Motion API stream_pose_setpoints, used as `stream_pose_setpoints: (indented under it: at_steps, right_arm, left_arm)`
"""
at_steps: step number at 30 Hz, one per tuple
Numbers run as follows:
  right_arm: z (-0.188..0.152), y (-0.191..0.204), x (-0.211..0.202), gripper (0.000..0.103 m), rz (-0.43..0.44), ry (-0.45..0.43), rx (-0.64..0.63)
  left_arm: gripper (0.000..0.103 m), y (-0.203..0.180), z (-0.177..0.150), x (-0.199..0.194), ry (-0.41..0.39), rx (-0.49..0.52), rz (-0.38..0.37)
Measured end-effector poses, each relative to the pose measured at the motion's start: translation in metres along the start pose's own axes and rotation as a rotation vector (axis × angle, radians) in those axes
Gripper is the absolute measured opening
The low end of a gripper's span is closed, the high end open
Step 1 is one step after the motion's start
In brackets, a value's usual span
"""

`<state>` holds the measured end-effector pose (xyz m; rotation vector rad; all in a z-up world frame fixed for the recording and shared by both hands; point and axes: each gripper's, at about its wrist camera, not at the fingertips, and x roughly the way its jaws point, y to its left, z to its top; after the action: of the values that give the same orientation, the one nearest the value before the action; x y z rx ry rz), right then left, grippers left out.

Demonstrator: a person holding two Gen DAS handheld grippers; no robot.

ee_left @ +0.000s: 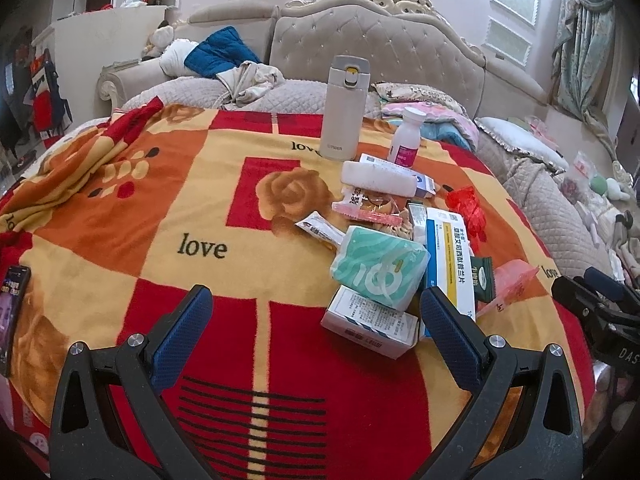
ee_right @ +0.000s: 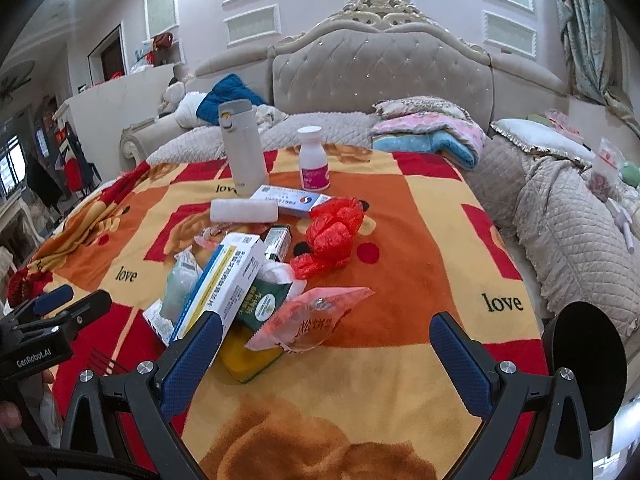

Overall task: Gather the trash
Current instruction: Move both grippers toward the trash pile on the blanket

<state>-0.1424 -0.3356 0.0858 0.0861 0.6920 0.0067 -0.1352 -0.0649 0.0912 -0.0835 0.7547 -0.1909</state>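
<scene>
A heap of trash lies on the red-and-yellow "love" blanket (ee_left: 168, 208): a teal tissue pack (ee_left: 378, 270), medicine boxes (ee_left: 370, 326), a long yellow-striped box (ee_right: 222, 284), a crumpled red plastic bag (ee_right: 334, 230), a pink snack wrapper (ee_right: 310, 318), a green sachet (ee_right: 264, 304) and a yellow sponge (ee_right: 248, 358). My left gripper (ee_left: 316, 316) is open, its right finger beside the boxes. My right gripper (ee_right: 326, 340) is open just short of the pink wrapper, its left finger against the striped box. Nothing is held.
A beige thermos (ee_left: 344, 108) and a white pill bottle (ee_left: 406, 136) stand behind the heap, with a white roll (ee_left: 378, 180) lying nearby. A phone (ee_left: 12, 312) rests at the blanket's left edge. A tufted sofa (ee_right: 380, 68) with folded bedding (ee_right: 432, 132) fills the back.
</scene>
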Motion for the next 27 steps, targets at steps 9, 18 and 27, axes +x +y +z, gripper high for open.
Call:
stream_pose_setpoints:
  at_steps: [9,18,27]
  right_arm:
    - [-0.002,0.001,0.006,0.103,0.012,0.024,-0.013]
    - [0.002,-0.004,0.007,0.103,0.038,0.035,-0.022]
    - [0.003,-0.006,0.013,0.103,0.028,0.048,-0.020]
  left_arm:
    - [0.103,-0.003,-0.003,0.009,0.027,0.009,0.001]
    - [0.103,-0.002,-0.005,0.014,0.046,0.002,0.002]
    - [0.103,-0.006,-0.011,0.029,0.085,0.018,-0.012]
